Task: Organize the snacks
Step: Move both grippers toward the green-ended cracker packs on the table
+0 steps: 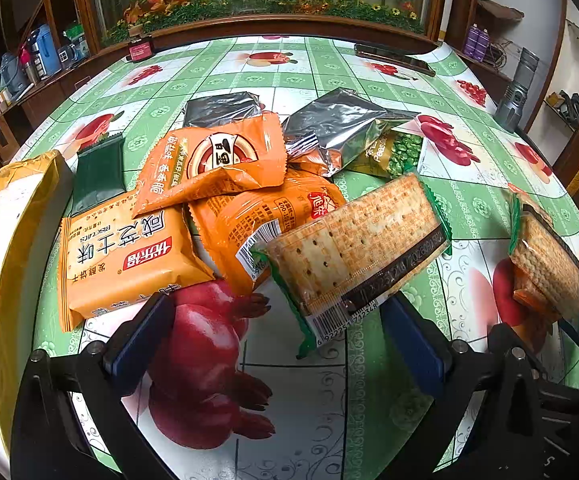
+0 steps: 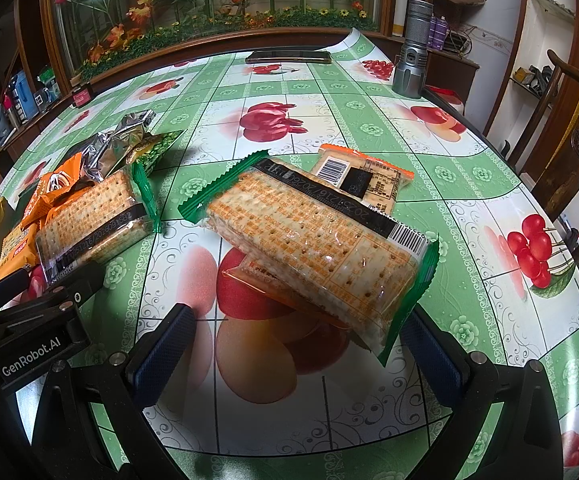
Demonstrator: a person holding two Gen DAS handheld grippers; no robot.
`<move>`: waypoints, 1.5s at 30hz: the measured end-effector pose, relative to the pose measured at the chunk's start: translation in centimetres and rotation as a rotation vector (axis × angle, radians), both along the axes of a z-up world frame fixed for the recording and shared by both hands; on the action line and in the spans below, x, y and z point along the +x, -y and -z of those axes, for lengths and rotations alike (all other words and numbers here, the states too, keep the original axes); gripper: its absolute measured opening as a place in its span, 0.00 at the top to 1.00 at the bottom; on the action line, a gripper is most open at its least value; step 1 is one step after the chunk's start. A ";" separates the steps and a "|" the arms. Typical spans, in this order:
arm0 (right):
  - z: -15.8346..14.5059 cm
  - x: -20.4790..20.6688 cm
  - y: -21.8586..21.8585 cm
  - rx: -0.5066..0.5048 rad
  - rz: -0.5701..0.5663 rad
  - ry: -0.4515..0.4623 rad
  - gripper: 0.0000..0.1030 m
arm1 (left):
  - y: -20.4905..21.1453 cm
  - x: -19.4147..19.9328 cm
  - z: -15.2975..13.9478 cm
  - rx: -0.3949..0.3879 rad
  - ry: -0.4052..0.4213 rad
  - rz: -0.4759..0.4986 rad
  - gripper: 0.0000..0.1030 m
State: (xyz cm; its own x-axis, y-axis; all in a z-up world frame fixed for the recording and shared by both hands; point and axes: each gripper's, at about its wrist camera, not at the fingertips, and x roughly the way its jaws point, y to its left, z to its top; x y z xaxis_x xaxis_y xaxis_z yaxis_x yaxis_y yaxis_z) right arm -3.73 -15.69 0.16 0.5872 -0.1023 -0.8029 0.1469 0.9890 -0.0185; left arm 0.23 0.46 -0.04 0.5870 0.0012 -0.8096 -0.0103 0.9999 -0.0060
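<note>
In the left wrist view a pile of snack packets lies on the tablecloth: orange biscuit packets [image 1: 129, 260], silver packets [image 1: 337, 128], a green pea packet [image 1: 393, 152]. My left gripper [image 1: 277, 340] is open; a clear cracker packet with green ends [image 1: 357, 248] lies just ahead, near its right finger. In the right wrist view my right gripper [image 2: 297, 344] is open, with another green-ended cracker packet [image 2: 317, 240] lying between and ahead of its fingers, on top of an orange-edged packet [image 2: 273, 288]. A third orange-edged packet [image 2: 365, 176] lies behind.
A yellow and white bag [image 1: 5, 240] lies at the left edge. A phone [image 2: 289, 57] and a metal flashlight [image 2: 413, 48] stand at the far side of the table [image 2: 329, 120]. A wooden chair [image 2: 569, 152] is at the right.
</note>
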 end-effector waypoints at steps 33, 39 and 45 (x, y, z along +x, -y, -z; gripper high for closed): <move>-0.1 -1.9 -2.3 0.005 -0.182 -0.046 0.00 | -1.4 -4.6 -0.4 0.005 -0.173 0.016 0.00; -0.2 -3.6 -3.4 0.002 -0.257 -0.102 0.00 | -2.6 -6.5 -0.6 0.003 -0.211 0.031 0.00; -0.2 -4.5 -4.0 0.010 -0.286 -0.136 0.00 | -4.2 -7.8 -0.7 -0.001 -0.210 0.062 0.00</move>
State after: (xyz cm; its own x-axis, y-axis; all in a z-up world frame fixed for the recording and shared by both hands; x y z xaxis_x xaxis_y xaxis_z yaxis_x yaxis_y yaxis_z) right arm -8.27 -11.64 0.38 0.4786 0.0598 -0.8760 -0.1409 0.9900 -0.0094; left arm -7.59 4.64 0.63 0.4043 -0.0300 -0.9142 0.0499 0.9987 -0.0107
